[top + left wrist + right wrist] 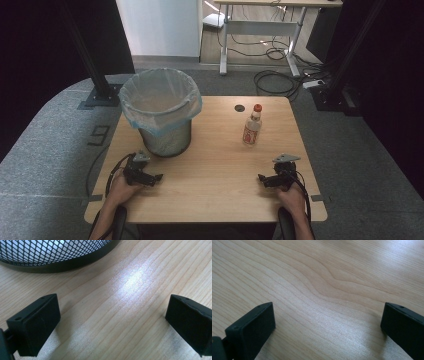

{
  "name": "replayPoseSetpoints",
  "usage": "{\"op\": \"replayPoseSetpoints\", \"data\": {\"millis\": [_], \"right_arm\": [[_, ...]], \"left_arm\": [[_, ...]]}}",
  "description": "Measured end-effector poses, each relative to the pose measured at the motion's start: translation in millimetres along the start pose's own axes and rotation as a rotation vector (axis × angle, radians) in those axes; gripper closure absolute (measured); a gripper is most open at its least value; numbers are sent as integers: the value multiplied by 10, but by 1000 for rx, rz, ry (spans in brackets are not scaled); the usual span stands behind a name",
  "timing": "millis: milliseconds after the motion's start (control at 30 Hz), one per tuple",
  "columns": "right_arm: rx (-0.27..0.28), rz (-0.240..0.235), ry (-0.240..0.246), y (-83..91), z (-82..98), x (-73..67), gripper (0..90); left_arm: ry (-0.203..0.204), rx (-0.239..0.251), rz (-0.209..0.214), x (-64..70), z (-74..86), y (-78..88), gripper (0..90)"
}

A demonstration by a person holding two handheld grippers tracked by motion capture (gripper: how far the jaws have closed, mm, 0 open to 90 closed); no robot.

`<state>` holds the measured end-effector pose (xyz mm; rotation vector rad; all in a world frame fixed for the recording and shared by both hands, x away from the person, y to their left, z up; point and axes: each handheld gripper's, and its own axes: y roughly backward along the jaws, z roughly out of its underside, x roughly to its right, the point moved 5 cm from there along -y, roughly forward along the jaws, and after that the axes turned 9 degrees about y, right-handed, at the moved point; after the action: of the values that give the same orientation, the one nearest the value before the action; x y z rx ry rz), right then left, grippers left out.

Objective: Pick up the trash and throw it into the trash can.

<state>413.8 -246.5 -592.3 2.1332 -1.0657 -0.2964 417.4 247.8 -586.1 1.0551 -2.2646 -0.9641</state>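
A small clear bottle (252,127) with a red cap and red label stands upright on the right half of the wooden table (220,165). A black mesh bin (161,111) lined with a clear bag stands at the table's back left. My left gripper (152,177) rests on the table just in front of the bin, jaws wide apart and empty; the bin's mesh base (57,255) shows close ahead of it. My right gripper (265,180) rests near the front right, well short of the bottle, open over bare wood (324,297).
A small dark round hole (239,107) sits in the tabletop behind the bottle. Beyond the table are a white desk frame (260,35), loose cables (272,82) on the grey floor and black stand legs (102,92) at both sides.
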Motion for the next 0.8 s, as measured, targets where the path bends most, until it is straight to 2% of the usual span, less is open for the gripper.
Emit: {"op": "replayPoseSetpoints", "data": {"millis": [800], "right_arm": [[-2, 9, -9, -4, -6, -11, 0]], "left_arm": [[0, 0, -1, -1, -1, 0, 0]]}}
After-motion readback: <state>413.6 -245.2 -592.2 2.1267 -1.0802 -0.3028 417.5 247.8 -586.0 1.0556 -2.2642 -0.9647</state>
